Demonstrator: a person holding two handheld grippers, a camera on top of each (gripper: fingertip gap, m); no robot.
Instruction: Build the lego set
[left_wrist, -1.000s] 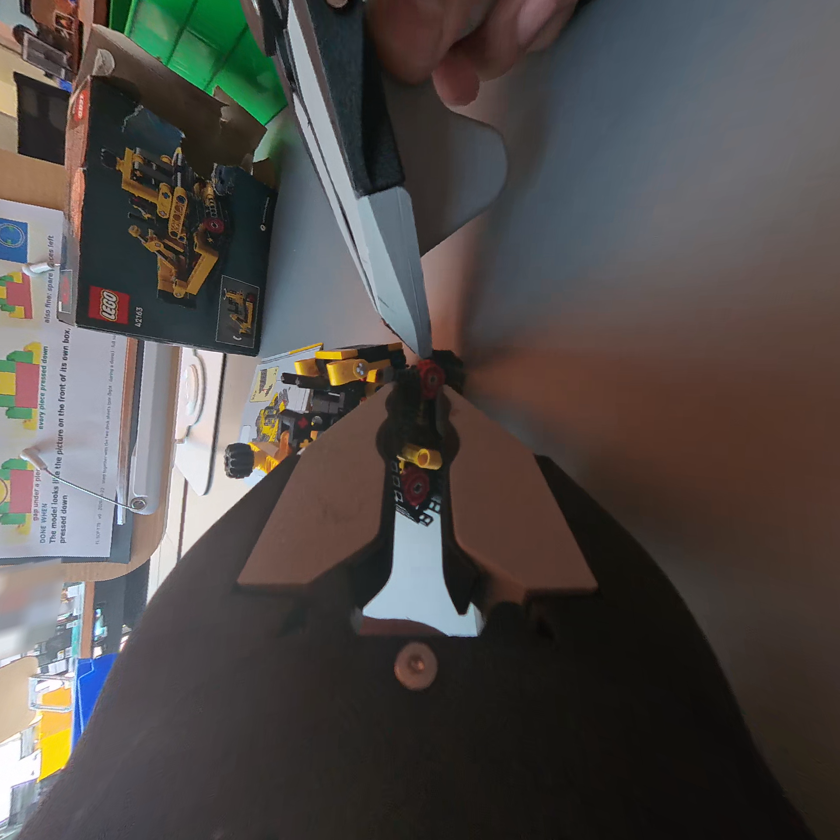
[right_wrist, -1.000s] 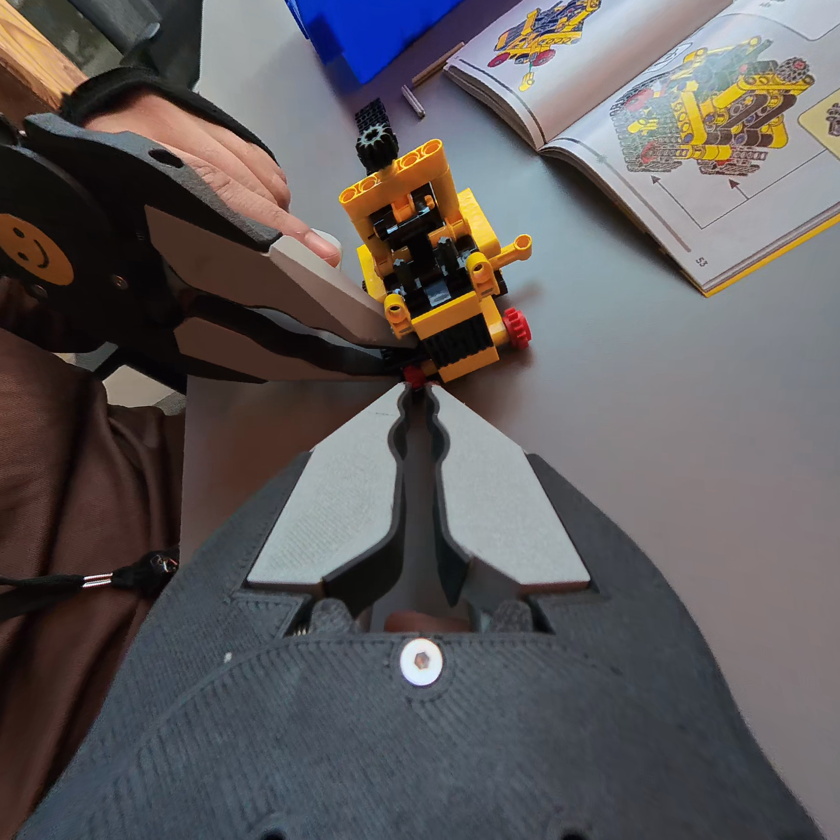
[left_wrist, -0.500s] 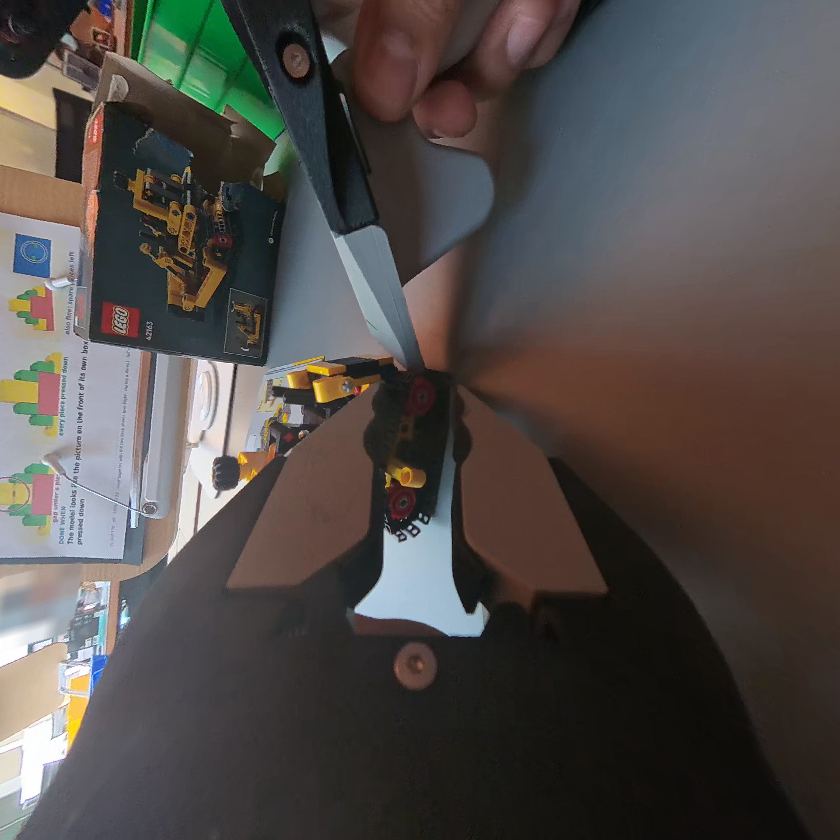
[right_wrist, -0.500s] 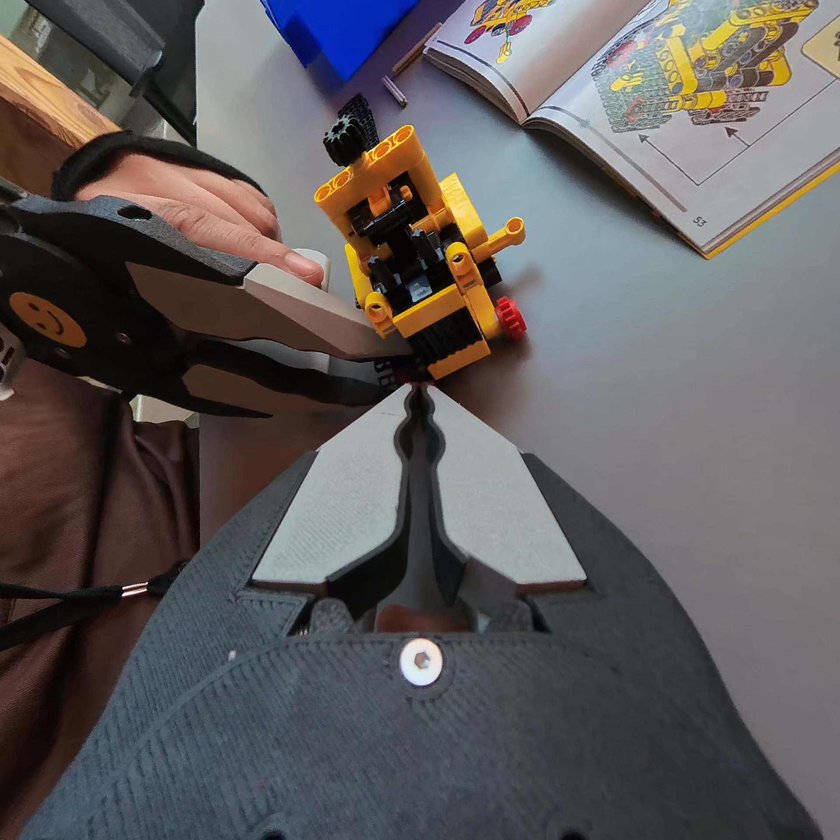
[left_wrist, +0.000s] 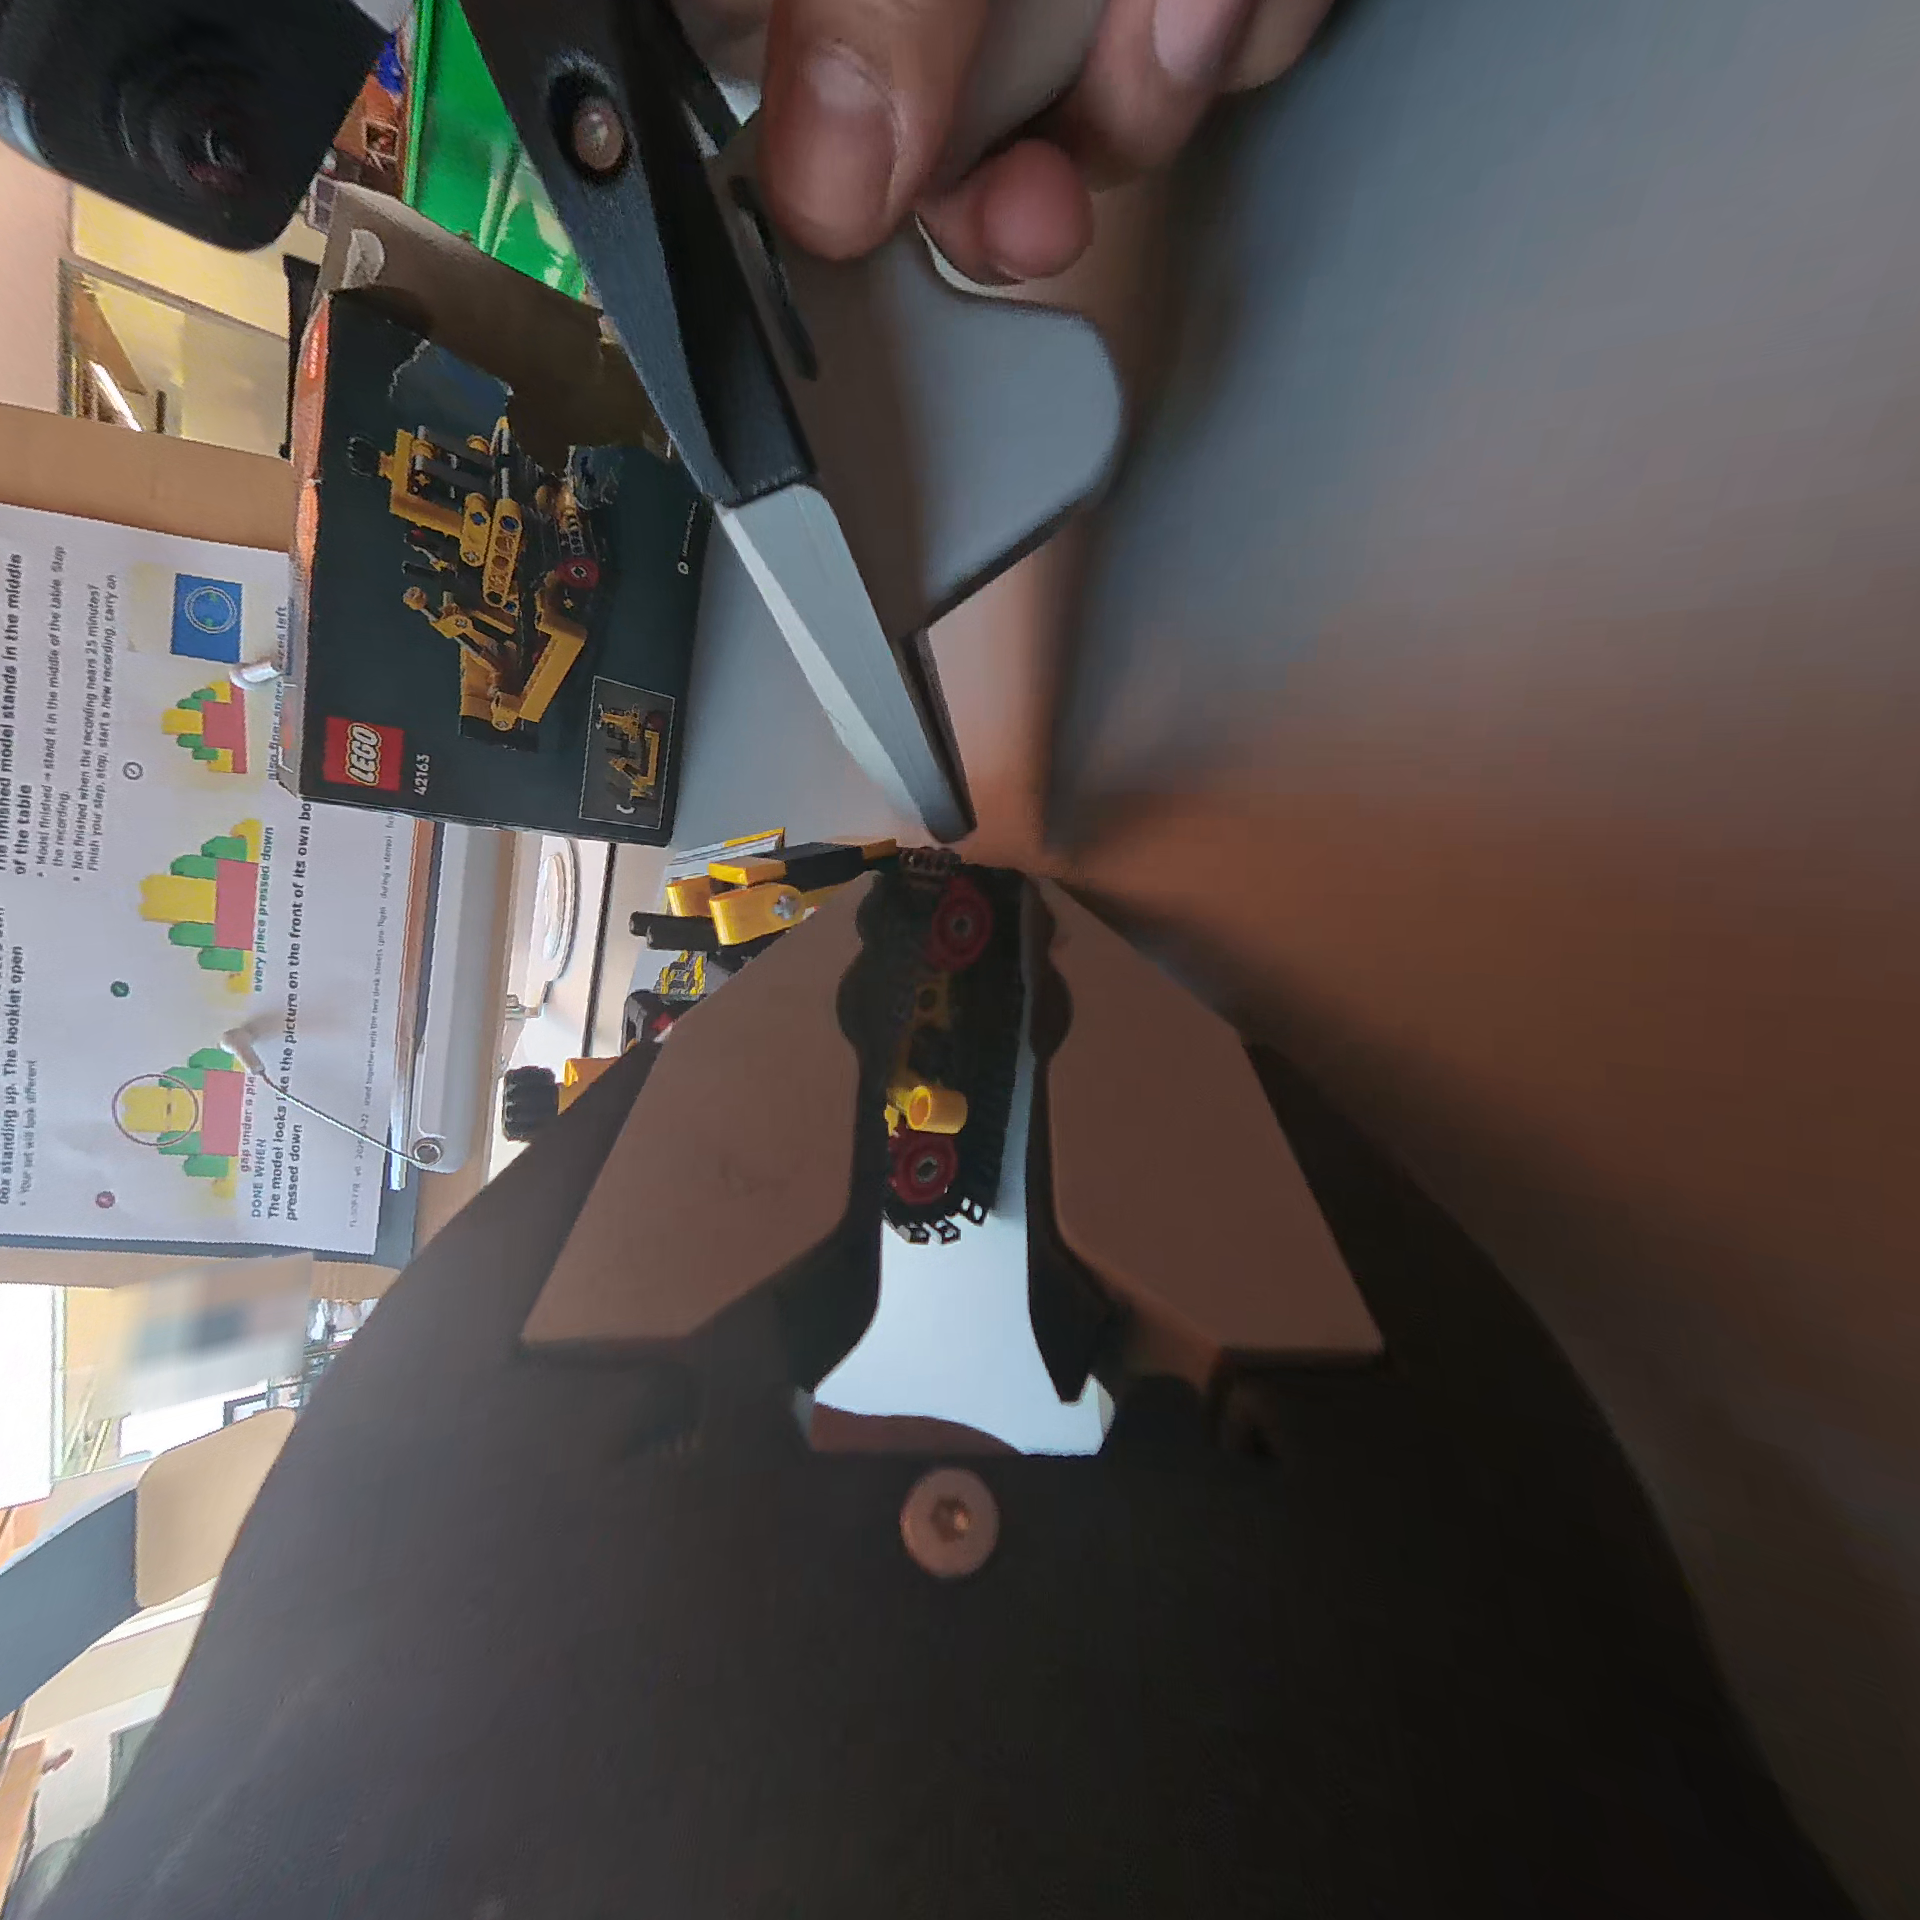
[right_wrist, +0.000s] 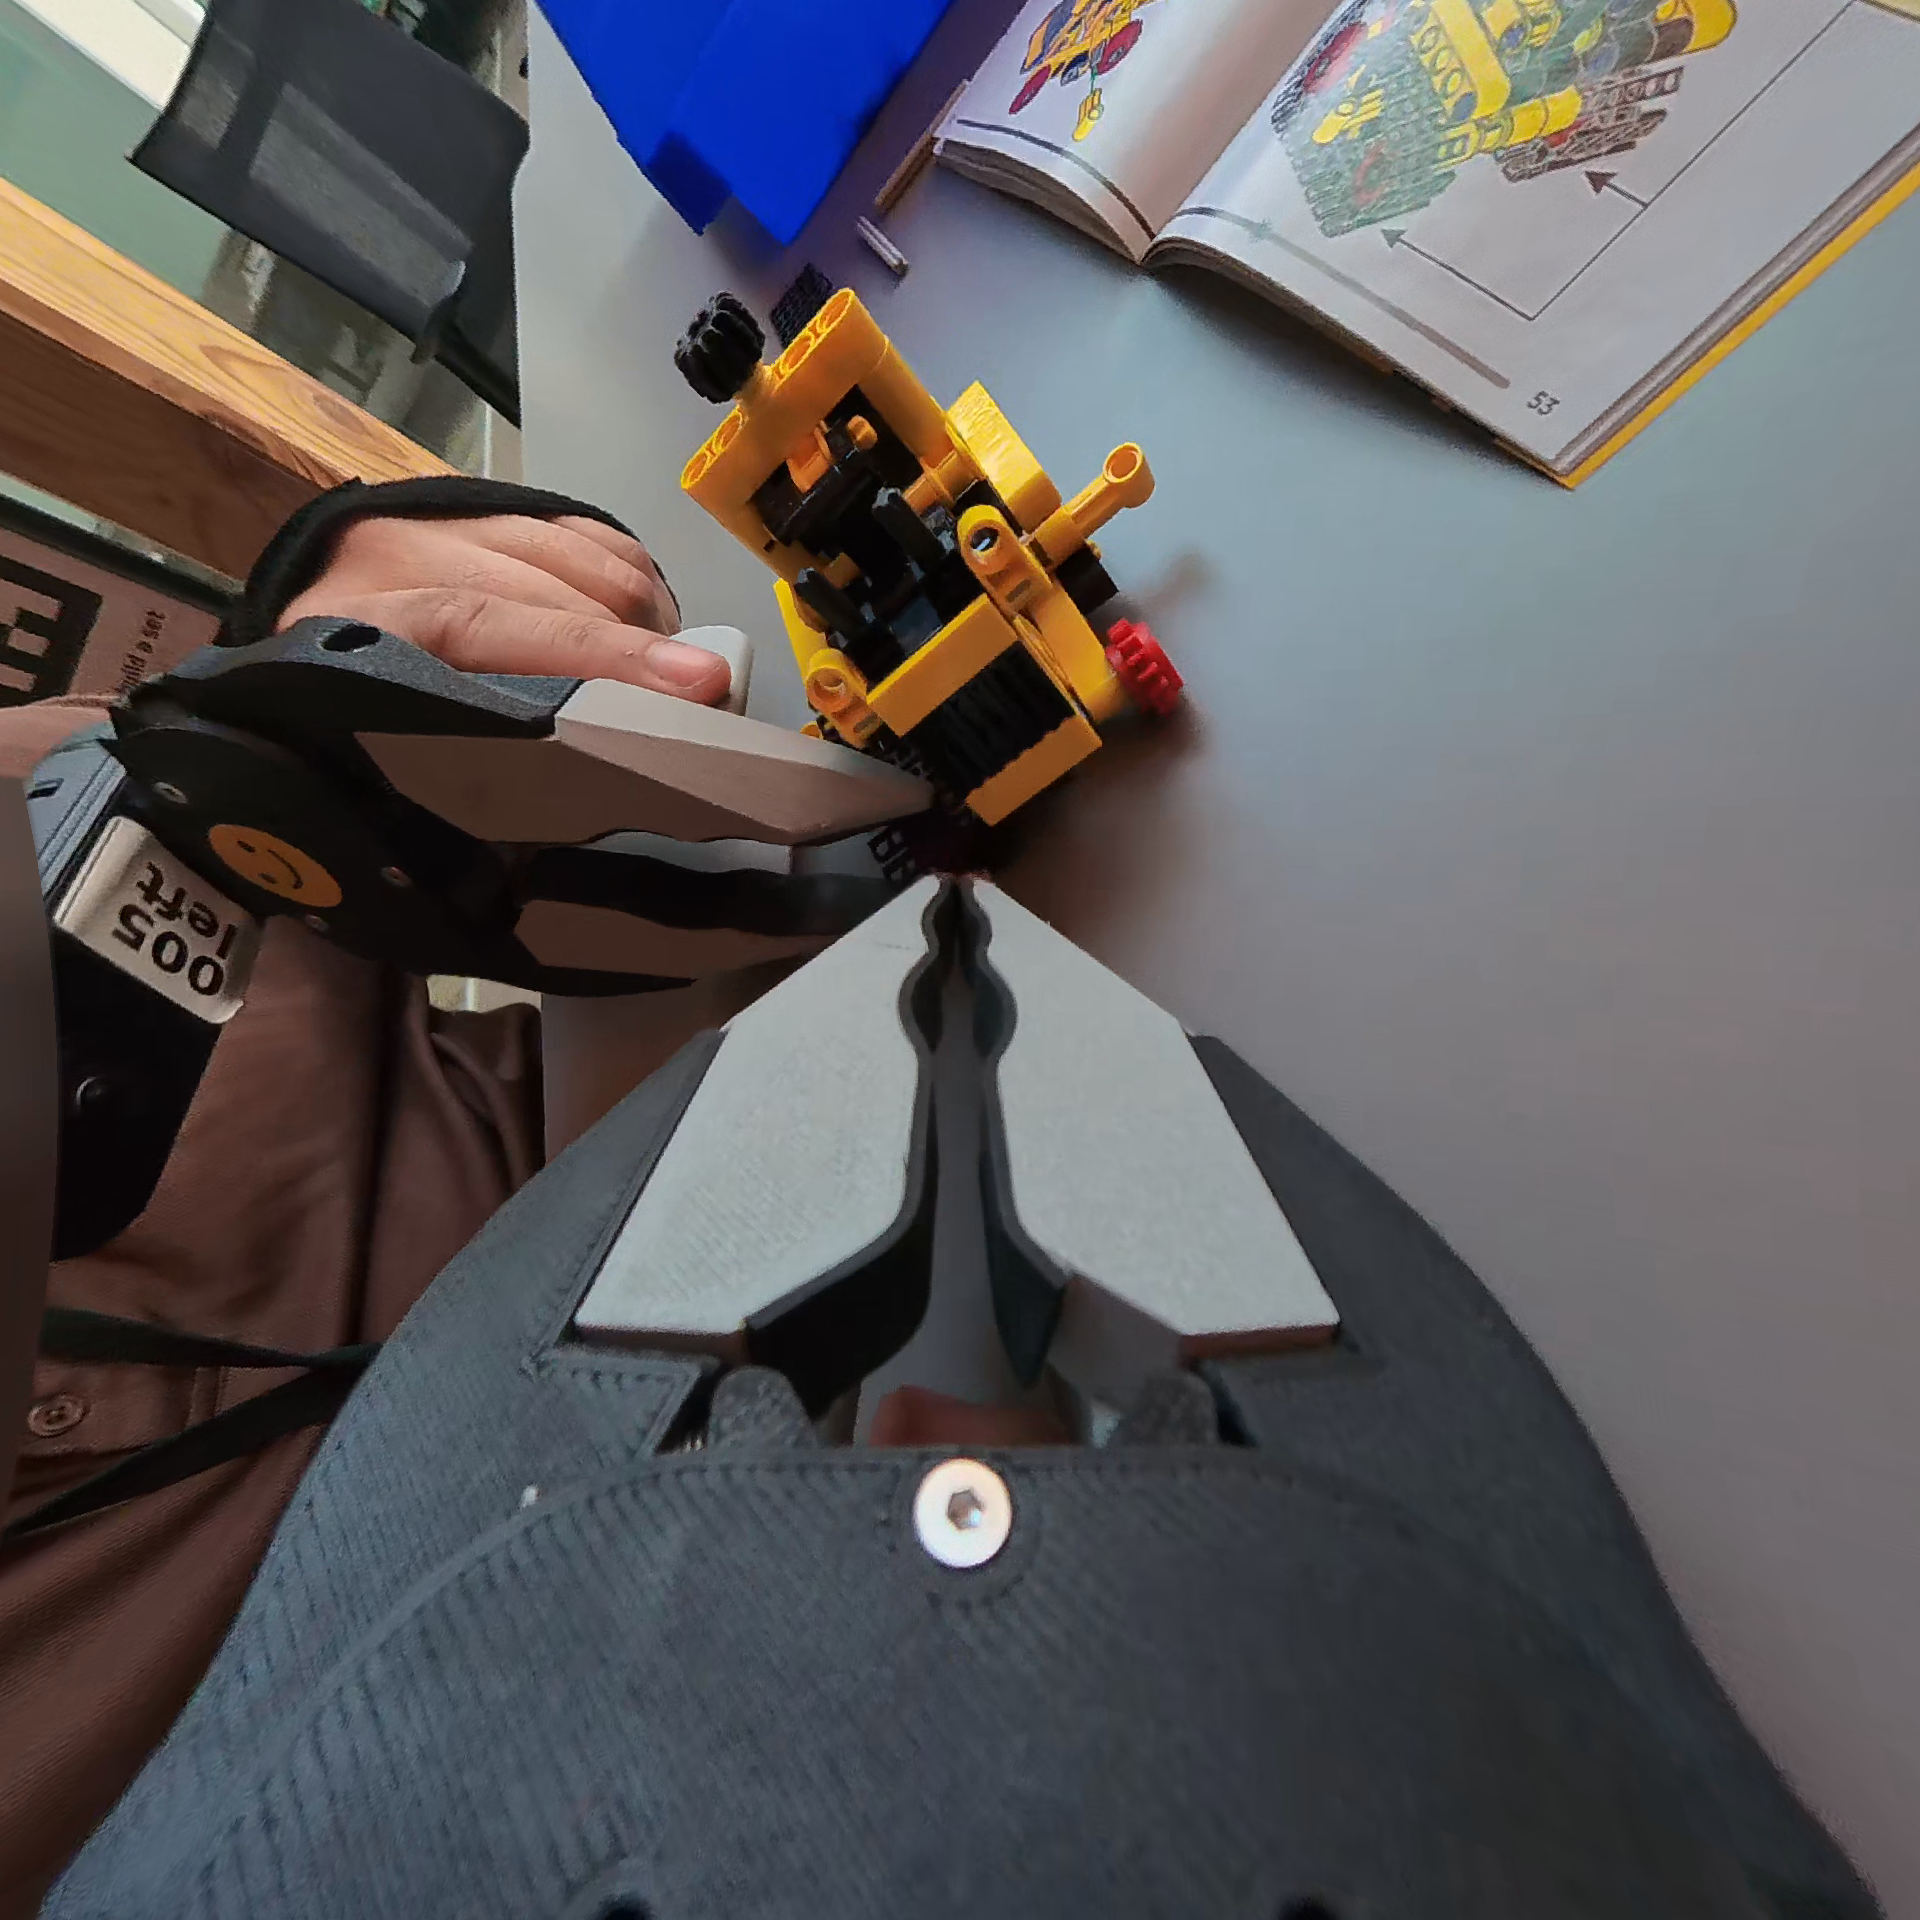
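I am holding the left hand-held gripper (left_wrist: 940, 1039) clenched around the track side of the bulldozer model (right_wrist: 925, 582), its fingers bracketing the black track (left_wrist: 987, 1039) with its two red sprockets, one at 12 o'clock, one at 6 o'clock of the strip. I am keeping the right hand-held gripper (right_wrist: 954, 896) pinched nearly together, tips pressing at the model's near corner by the track end; whether anything sits between them I cannot tell. The model is resting on the grey worktop (right_wrist: 1507, 935), at 12 o'clock of the right gripper. Body, cab frame and rear gear appear assembled. At 3 o'clock of the model a bare red gear (right_wrist: 1143, 665) is showing, so I judge the second track unfitted. The open instruction booklet (right_wrist: 1455, 187) is lying at 1 o'clock; the set box (left_wrist: 488, 623) is standing beyond.
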